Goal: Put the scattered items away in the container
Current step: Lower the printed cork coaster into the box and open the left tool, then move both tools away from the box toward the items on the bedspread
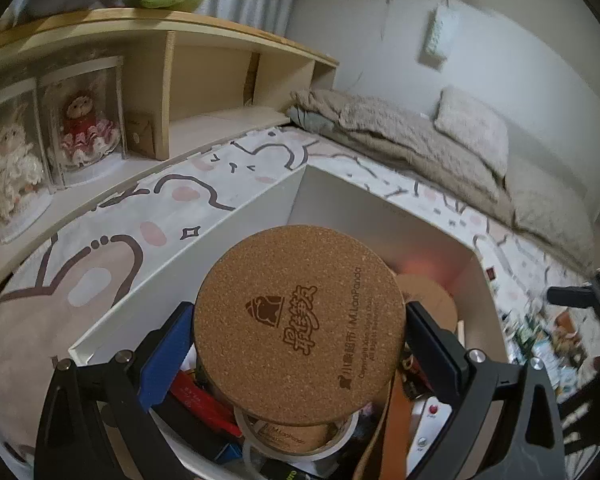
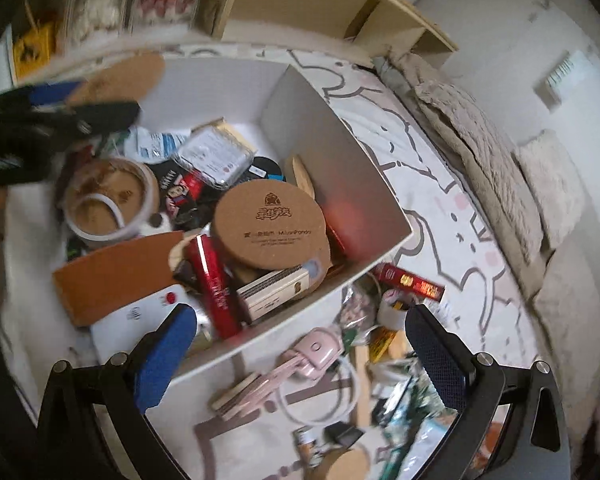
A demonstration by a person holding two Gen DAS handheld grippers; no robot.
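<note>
My left gripper (image 1: 298,320) is shut on a round cork coaster (image 1: 300,304), its printed face up, held over the open white box (image 1: 340,200). The right wrist view shows that gripper (image 2: 88,100) and the coaster (image 2: 120,76) above the far left corner of the box (image 2: 320,120). The box holds another cork coaster (image 2: 268,228), a red tube (image 2: 214,284), a tape roll (image 2: 108,200) and a brown leather piece (image 2: 116,276). My right gripper (image 2: 302,320) is open and holds nothing, hovering over a pink device (image 2: 316,356) outside the box's near wall.
Loose items lie on the patterned bedsheet (image 2: 440,208) beside the box: a red carton (image 2: 412,280), a white cable (image 2: 320,400), a wooden stack (image 2: 240,396), a cork coaster (image 2: 344,464). A wooden shelf (image 1: 220,80) with dolls stands behind, and a beige blanket (image 1: 420,144) lies to the right.
</note>
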